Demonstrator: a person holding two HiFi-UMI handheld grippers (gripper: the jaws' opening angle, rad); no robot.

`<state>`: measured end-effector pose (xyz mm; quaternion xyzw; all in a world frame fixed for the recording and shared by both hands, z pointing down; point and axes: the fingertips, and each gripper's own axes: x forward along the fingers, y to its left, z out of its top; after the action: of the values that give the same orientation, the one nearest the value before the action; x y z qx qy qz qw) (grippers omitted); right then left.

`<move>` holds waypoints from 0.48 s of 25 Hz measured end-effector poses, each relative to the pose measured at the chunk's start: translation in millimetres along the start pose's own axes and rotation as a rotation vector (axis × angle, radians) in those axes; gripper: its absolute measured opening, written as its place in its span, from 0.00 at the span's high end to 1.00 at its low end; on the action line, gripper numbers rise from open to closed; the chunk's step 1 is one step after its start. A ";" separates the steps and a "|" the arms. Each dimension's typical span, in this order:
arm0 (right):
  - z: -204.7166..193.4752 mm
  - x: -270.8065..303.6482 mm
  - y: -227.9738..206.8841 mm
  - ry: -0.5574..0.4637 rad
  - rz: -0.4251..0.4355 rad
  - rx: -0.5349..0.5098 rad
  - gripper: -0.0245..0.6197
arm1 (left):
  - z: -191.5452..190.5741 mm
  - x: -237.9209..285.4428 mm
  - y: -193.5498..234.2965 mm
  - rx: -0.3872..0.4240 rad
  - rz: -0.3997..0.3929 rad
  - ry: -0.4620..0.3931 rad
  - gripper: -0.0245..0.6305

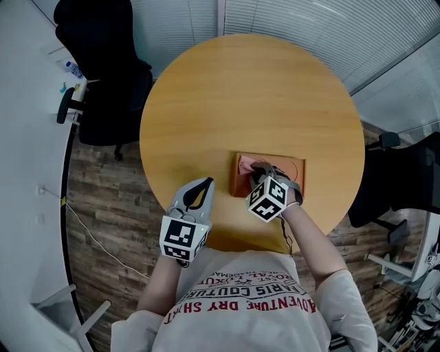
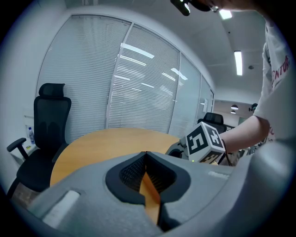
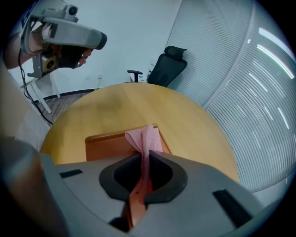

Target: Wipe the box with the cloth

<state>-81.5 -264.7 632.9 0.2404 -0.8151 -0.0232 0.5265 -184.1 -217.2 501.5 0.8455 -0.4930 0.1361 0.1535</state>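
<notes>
A flat brown box [image 1: 287, 168] lies on the round wooden table [image 1: 234, 89], near its front edge. My right gripper [image 1: 258, 172] is over the box's left part, shut on a pink cloth [image 1: 245, 165]. In the right gripper view the cloth [image 3: 146, 140] sticks out from between the closed jaws and rests on the box [image 3: 105, 144]. My left gripper [image 1: 203, 184] hovers left of the box, apart from it, shut with nothing in it. The left gripper view shows its jaws [image 2: 146, 153] meeting, with the table top [image 2: 106, 144] beyond.
A black office chair [image 1: 103, 75] stands at the table's far left, another black chair [image 1: 405, 182] at the right. Window blinds [image 1: 330, 20] run along the far side. The floor [image 1: 110, 213] is wood planks. White desk edge [image 1: 27, 172] at left.
</notes>
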 end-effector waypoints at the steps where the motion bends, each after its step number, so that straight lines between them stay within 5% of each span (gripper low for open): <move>1: -1.0 -1.4 3.1 0.005 0.003 -0.020 0.92 | 0.3 -0.3 -1.4 0.002 -0.001 -0.001 0.95; 12: -7.0 -15.7 32.3 0.023 0.037 -0.081 0.92 | 3.0 -10.1 -6.2 0.016 -0.003 -0.018 0.95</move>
<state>-82.1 -228.2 632.1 0.2042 -0.8117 -0.0439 0.5455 -183.2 -207.4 494.1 0.8487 -0.4918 0.1323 0.1428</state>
